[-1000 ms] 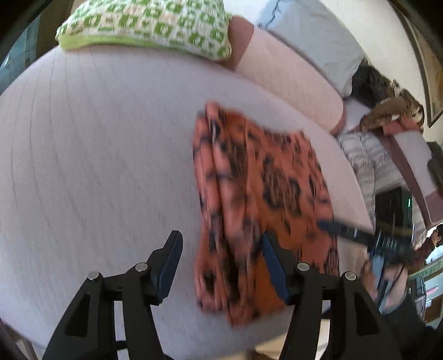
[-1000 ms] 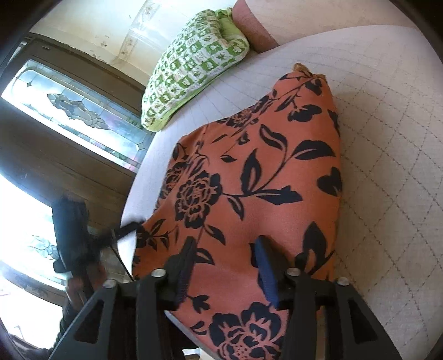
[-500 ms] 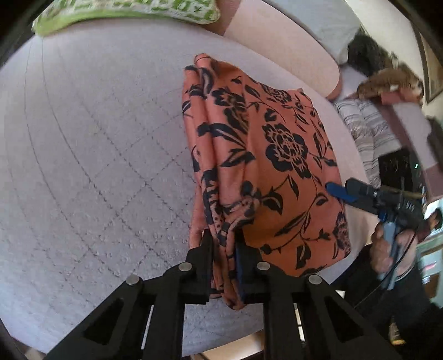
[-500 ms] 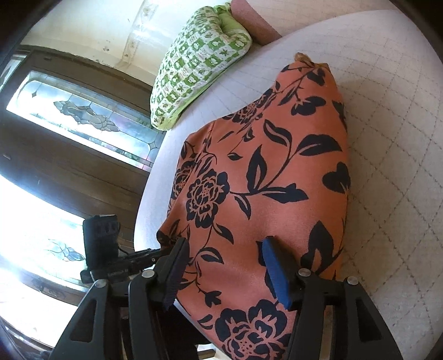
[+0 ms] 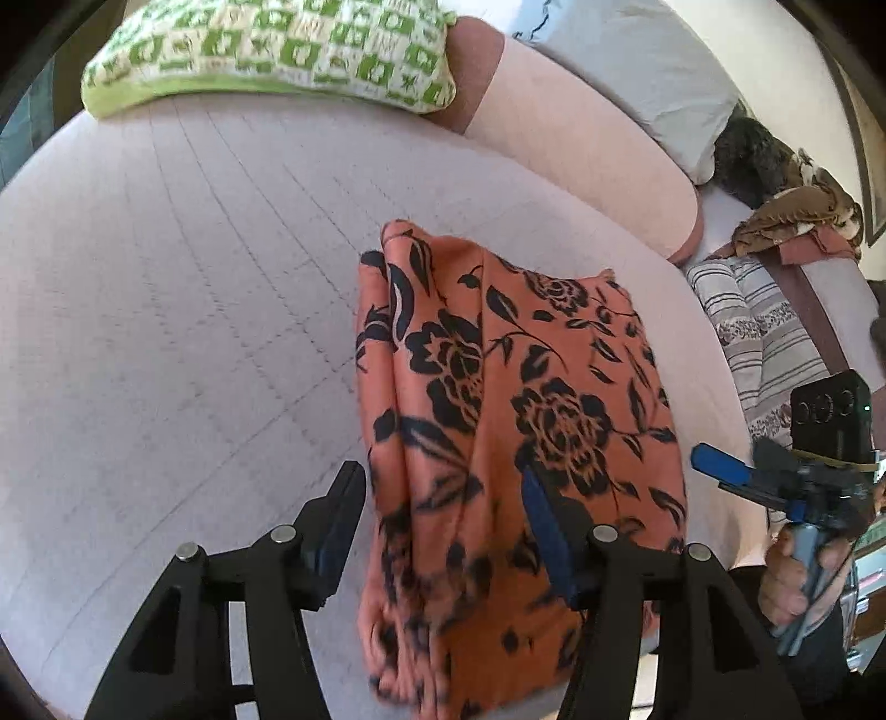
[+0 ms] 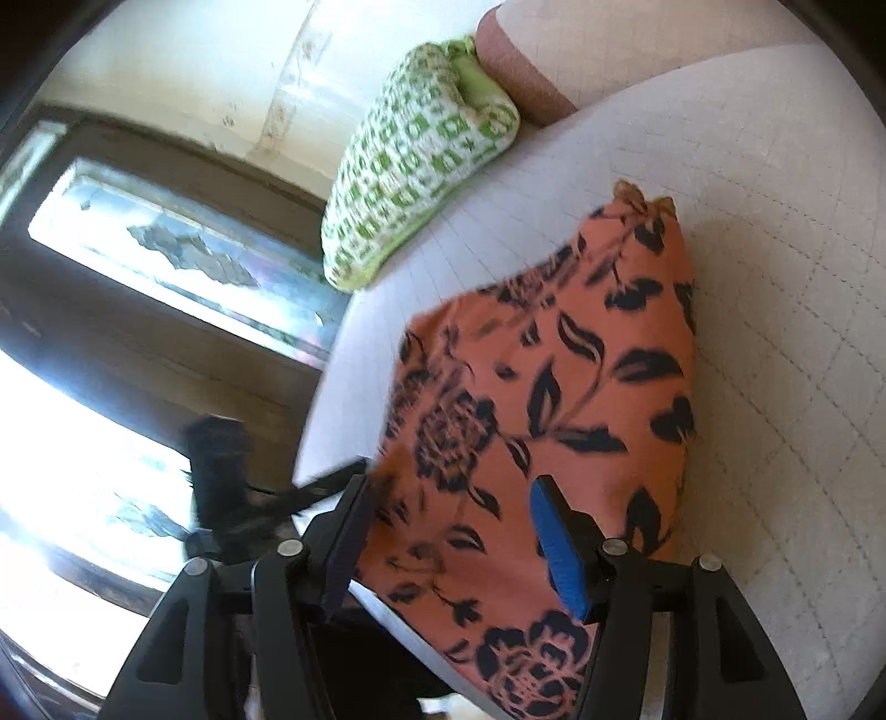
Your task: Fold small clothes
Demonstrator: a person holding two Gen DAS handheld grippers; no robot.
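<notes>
Left gripper (image 5: 443,526) and right gripper (image 6: 448,531): jaws released, spread above the folded orange floral garment (image 5: 515,443). Garment lies on the quilted bed (image 5: 166,304), long axis running away toward the green pillow (image 5: 277,50), near end overhanging the bed edge; bare quilt on its left.

quilted pale bed (image 5: 166,288) | green-checked pillow (image 5: 266,50) | bright window (image 6: 166,260) | cream wall (image 6: 183,66)

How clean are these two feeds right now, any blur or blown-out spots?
Left wrist view: orange floral garment smears with motion blur at its near edge; quilted surface evenly lit. Right wrist view: window blown out white, left gripper a dark blur, strong fisheye bending.
</notes>
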